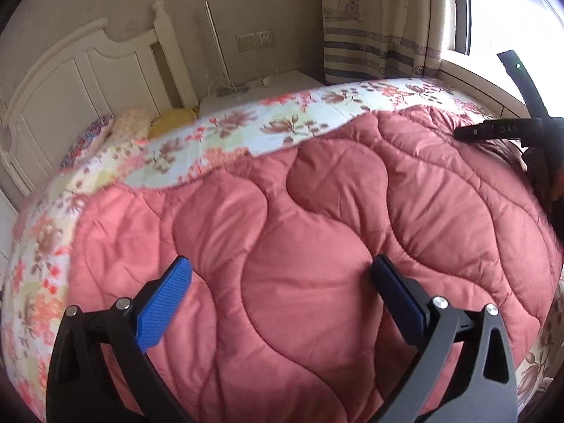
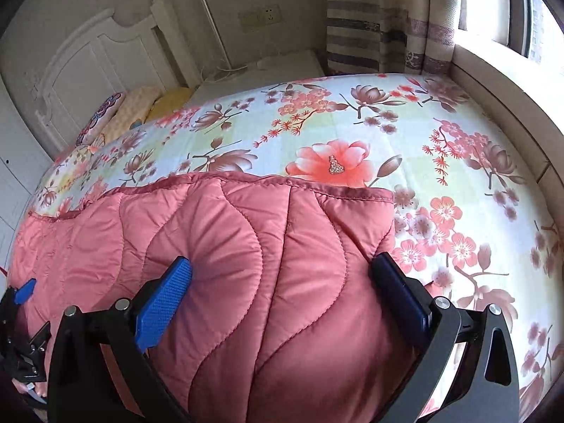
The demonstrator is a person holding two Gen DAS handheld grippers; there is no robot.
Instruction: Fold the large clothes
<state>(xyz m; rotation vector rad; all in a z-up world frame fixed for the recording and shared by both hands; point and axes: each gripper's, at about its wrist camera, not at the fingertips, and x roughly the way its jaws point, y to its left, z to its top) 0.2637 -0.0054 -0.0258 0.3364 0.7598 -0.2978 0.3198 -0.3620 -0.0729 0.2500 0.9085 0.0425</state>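
while the pink quilted garment (image 1: 317,246) lay spread across the floral bedsheet (image 2: 317,123), i had both tools hovering over it with nothing caught in either. my left gripper (image 1: 280,296) stood wide, its blue pads (image 1: 165,306) well apart above the padded middle of the cloth. my right gripper (image 2: 280,296) was just as wide, poised over the garment's right end, its right finger close to the side edge at about 4 o'clock in that view. whether the pads were pressing into the padding or only near it, i could not tell.

the bound hem ran across the far side, from 9 o'clock toward 2 o'clock in the right wrist view, and the corner sat at roughly 2 o'clock from my right tool. in the left wrist view the other tool showed at 3 o'clock, at the cloth's right edge.

i judged this to be the stage between folds: the piece looked flattened and squared, and no edge was lifted. the next move, as i read it, called for each tool to reach an edge or corner, close on the thick layers, then carry them over together. the padding looked bulky and slippery, so a shallow bite might slip.
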